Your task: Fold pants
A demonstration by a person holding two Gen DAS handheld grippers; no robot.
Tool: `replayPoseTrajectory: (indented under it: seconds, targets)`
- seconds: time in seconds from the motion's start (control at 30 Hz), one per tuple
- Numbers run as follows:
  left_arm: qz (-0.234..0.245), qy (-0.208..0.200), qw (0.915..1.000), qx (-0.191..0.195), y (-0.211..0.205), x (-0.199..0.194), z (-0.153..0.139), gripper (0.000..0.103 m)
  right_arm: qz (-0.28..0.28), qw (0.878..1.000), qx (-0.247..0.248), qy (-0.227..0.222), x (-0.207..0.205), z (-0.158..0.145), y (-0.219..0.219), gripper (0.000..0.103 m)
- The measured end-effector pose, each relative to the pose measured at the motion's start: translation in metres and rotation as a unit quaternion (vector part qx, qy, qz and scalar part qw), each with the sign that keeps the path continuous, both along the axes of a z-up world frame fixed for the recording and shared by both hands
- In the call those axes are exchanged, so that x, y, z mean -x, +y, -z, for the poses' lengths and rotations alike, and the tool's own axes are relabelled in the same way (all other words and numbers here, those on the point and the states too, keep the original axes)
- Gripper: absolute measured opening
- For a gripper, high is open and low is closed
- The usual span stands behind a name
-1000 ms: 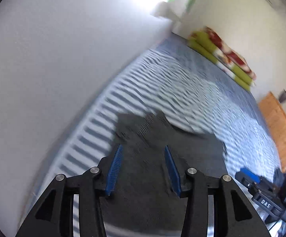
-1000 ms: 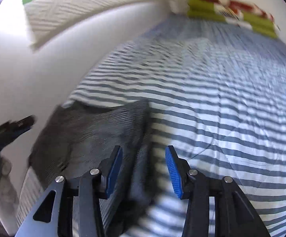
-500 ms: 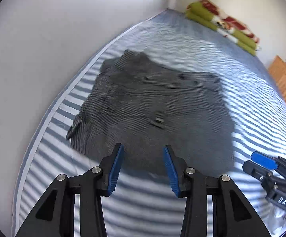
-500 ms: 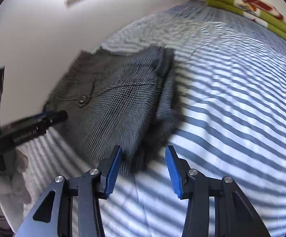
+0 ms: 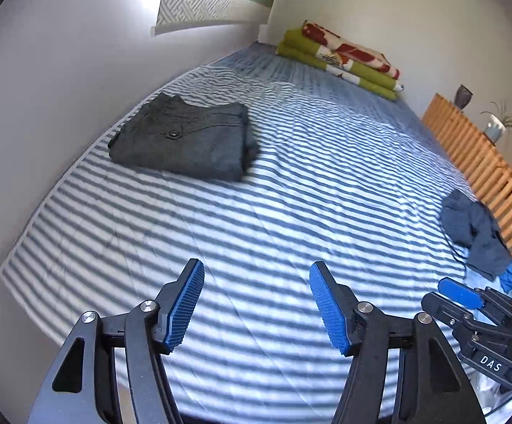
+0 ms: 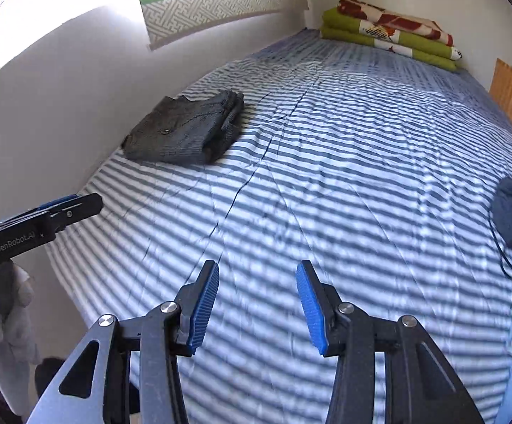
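Observation:
Dark grey folded pants [image 5: 181, 141] lie in a compact stack near the left edge of the striped bed [image 5: 291, 212], close to the wall; they also show in the right wrist view as the folded pants [image 6: 185, 130]. My left gripper [image 5: 257, 305] hangs open over bare sheet, well back from the stack, holding nothing. My right gripper [image 6: 257, 309] is open too, empty, above the sheet. The right gripper's blue-tipped body [image 5: 475, 314] shows at the lower right of the left wrist view, and the left gripper's body [image 6: 40, 222] at the left of the right wrist view, held by a gloved hand [image 6: 5, 318].
A crumpled dark blue garment [image 5: 475, 229] lies at the bed's right side by a wooden slatted frame [image 5: 475, 148]. Folded green and red blankets [image 5: 344, 60] sit at the far end. The white wall [image 5: 61, 88] runs along the left edge.
Both grippers have pulled back and up from the pants, which now lie far ahead as a folded stack. Both stay open.

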State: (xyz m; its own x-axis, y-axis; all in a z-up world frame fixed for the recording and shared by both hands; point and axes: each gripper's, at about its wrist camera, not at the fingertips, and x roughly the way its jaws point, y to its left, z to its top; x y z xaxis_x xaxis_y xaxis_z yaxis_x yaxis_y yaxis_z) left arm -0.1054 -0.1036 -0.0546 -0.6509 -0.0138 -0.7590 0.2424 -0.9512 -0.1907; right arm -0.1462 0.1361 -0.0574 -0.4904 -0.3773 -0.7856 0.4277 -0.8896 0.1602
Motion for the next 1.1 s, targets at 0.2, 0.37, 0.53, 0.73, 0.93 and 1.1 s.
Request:
replayPoseTrajectory:
  seconds: [0.2, 0.37, 0.53, 0.73, 0.93, 1.1]
  targets:
    - [0.020, 0.026, 0.9990, 0.030, 0.082, -0.084, -0.025, 0.073, 0.033, 0.998, -0.005, 0.061, -0.077, -0.022, 0.052, 0.044]
    - [0.041, 0.043, 0.9963, 0.061, 0.136, -0.136, -0.040, 0.087, 0.066, 0.996, 0.021, 0.062, -0.112, -0.026, 0.086, 0.048]
    - [0.043, 0.047, 0.9959, 0.063, 0.167, -0.175, -0.053, 0.096, 0.072, 0.996, 0.005, 0.060, -0.144, -0.025, 0.105, 0.048]
    - [0.045, 0.038, 0.9962, 0.064, 0.183, -0.199, -0.054, 0.098, 0.083, 0.994, -0.001, 0.066, -0.172, -0.027, 0.116, 0.048]
    - [0.062, 0.030, 0.9955, 0.066, 0.181, -0.194, -0.047, 0.098, 0.084, 0.993, -0.021, 0.077, -0.181, -0.026, 0.114, 0.048]
    - [0.059, 0.027, 0.9964, 0.056, 0.166, -0.180, -0.042, 0.098, 0.088, 0.994, -0.016, 0.064, -0.171, -0.020, 0.110, 0.048]
